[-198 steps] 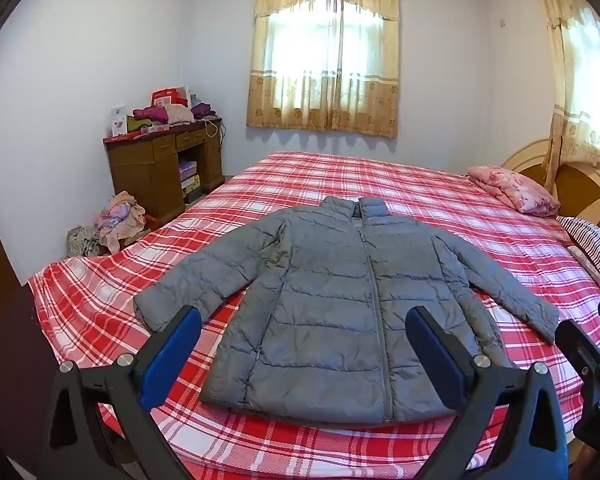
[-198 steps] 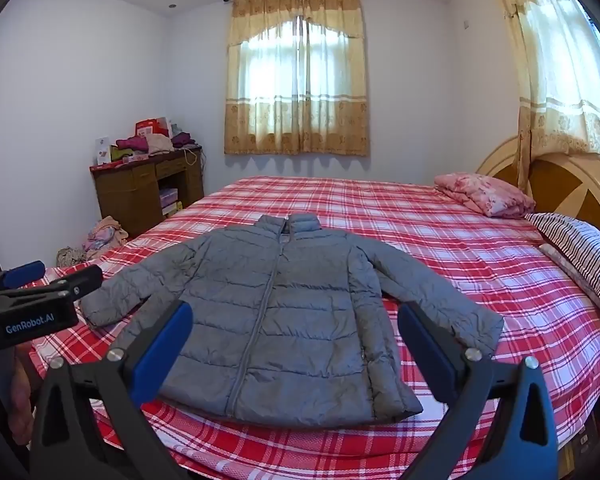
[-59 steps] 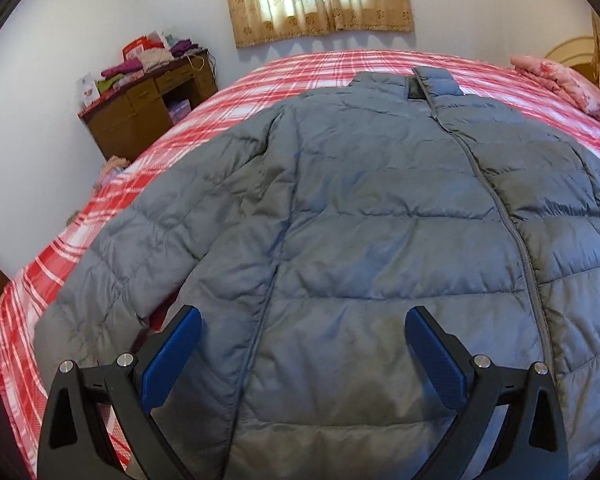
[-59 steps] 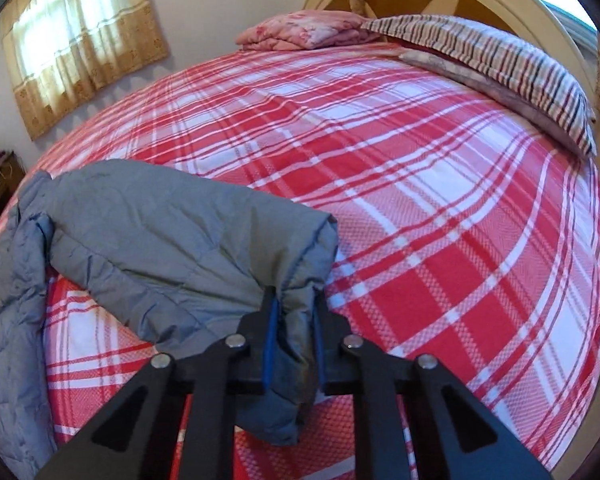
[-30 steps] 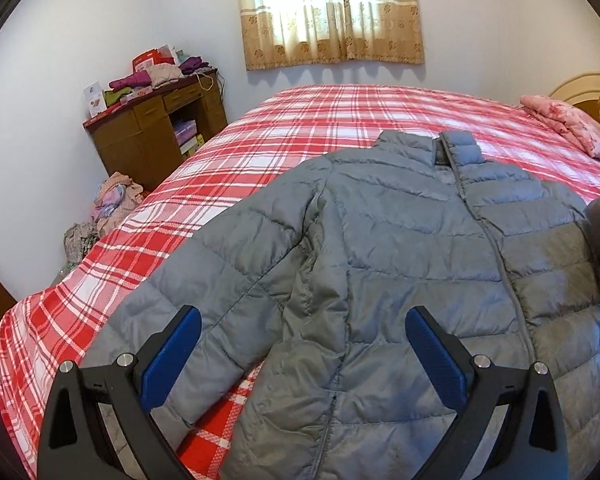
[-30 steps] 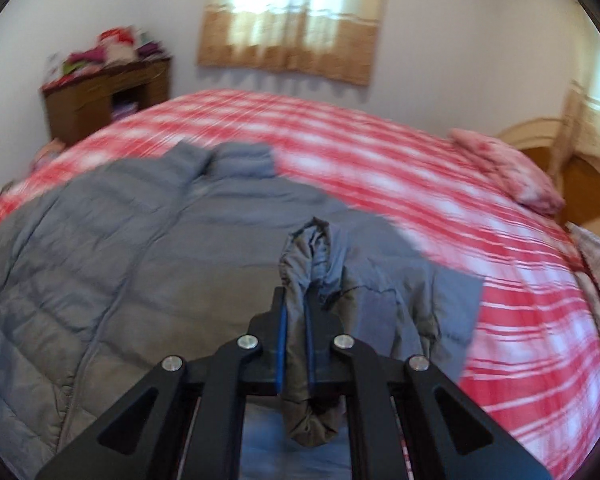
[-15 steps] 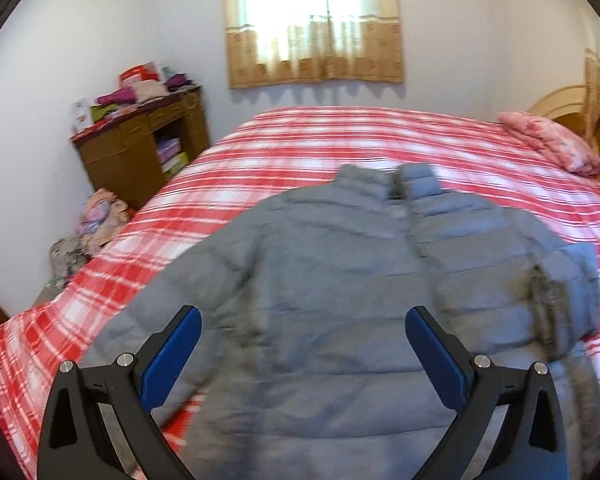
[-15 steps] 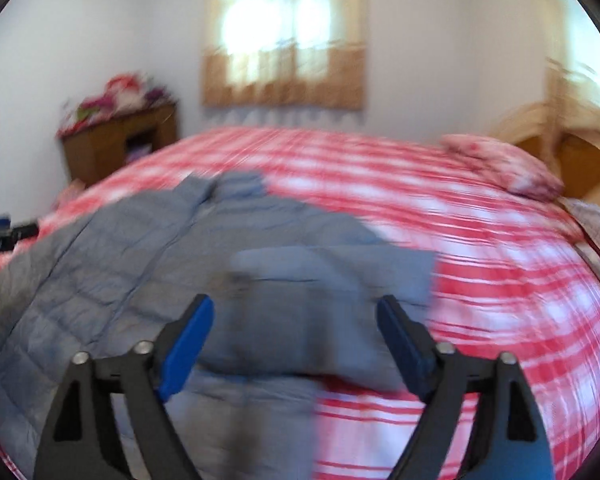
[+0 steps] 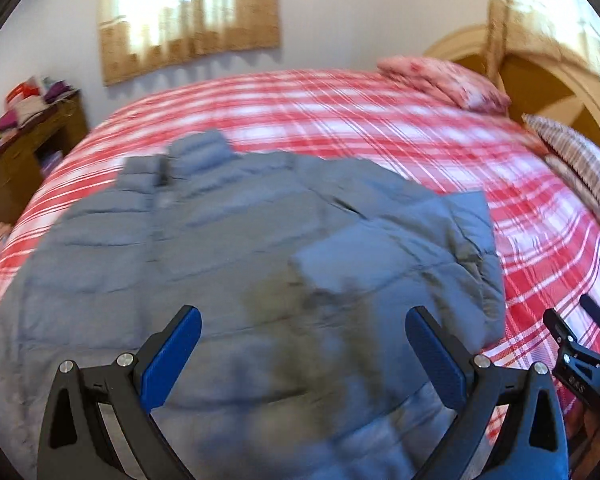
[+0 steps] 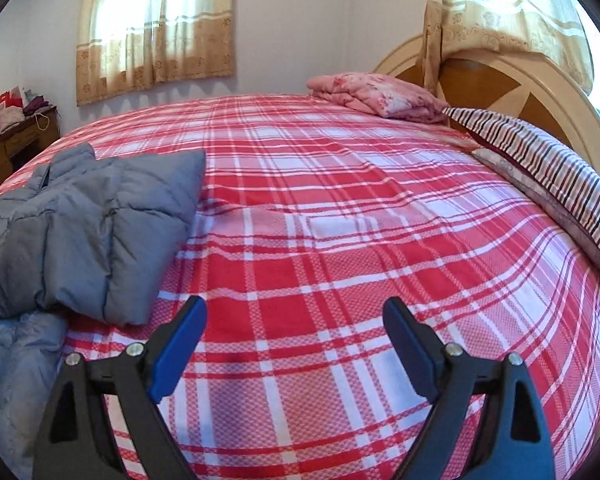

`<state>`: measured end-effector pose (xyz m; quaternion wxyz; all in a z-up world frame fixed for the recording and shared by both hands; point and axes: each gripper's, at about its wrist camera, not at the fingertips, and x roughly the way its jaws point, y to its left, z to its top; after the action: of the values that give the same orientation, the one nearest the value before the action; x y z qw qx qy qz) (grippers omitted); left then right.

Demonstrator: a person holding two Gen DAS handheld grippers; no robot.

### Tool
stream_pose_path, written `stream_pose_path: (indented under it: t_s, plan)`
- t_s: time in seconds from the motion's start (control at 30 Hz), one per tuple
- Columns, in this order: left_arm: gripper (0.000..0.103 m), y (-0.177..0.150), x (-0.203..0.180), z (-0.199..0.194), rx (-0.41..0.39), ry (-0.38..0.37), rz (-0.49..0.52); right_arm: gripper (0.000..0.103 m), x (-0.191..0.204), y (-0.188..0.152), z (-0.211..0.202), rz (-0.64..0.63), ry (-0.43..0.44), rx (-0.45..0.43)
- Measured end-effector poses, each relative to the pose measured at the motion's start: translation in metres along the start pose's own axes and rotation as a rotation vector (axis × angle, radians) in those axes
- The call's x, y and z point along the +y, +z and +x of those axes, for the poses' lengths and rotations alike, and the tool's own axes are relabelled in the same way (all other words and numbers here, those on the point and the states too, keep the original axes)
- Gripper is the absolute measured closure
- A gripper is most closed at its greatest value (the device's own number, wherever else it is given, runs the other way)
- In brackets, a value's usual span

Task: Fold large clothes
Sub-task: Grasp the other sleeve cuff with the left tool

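1. Left wrist view: my left claw stands released, its blue pads wide apart with nothing between them, hanging over the lower front of the grey jacket.
2. The jacket lies flat on the red plaid bedspread, collar toward the far window. One sleeve is folded in across the chest on the right side of this view. The picture is blurred, so I cannot make out the seams.
3. At the right edge I see part of the other gripper's black frame, just off the jacket's side.
4. A pink pillow and a striped pillow lie by the headboard; a wooden desk stands at the left wall.
5. Right wrist view: my right claw is released too. Its jaws have just been opening, and only bare bedspread shows between them.
6. The jacket lies to the left of this claw, apart from it, with the folded sleeve resting on top of the body.
7. The pink pillow and striped pillow lie at the far right by the headboard.
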<state>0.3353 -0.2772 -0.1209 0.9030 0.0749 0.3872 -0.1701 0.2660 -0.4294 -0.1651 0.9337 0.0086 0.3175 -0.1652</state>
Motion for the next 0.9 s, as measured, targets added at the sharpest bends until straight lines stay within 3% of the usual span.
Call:
stream_pose_path:
  t_s: [0.07,0.1,0.17,0.2,0.27,0.4,0.5,0.6,0.77,0.9]
  plan:
    - [0.003,0.001,-0.012,0.018,0.014,0.010,0.022,0.012,0.010,-0.004,0.002,-0.031,-0.006,0.002]
    - [0.011,0.002,-0.015,0.024,0.019,0.006,0.023,0.012,0.014,-0.004,0.005,-0.042,-0.015,0.010]
    - [0.085,0.001,-0.018,0.035,0.048,-0.031,0.034,0.012,0.014,-0.009,0.008,-0.052,-0.037,0.021]
    - [0.085,0.002,-0.017,0.037,0.064,-0.048,0.031,0.012,0.015,-0.011,0.011,-0.061,-0.043,0.031]
    - [0.091,0.004,-0.011,0.026,0.021,-0.061,0.024,0.012,0.017,-0.016,0.016,-0.086,-0.062,0.053]
    - [0.092,0.015,0.018,-0.012,-0.083,-0.004,0.024,0.012,0.028,-0.019,0.019,-0.142,-0.093,0.058]
    - [0.093,0.025,0.057,-0.047,-0.164,0.058,0.008,0.011,0.027,-0.020,0.018,-0.146,-0.091,0.056]
    - [0.093,0.027,0.100,-0.074,-0.220,0.169,-0.004,0.010,0.023,-0.020,0.020,-0.128,-0.076,0.068]
    - [0.093,0.014,0.160,-0.077,-0.205,0.279,-0.046,0.009,0.024,-0.020,0.022,-0.129,-0.079,0.073]
    - [0.093,-0.010,0.193,-0.051,-0.130,0.326,-0.084,0.008,0.024,-0.020,0.024,-0.138,-0.087,0.074]
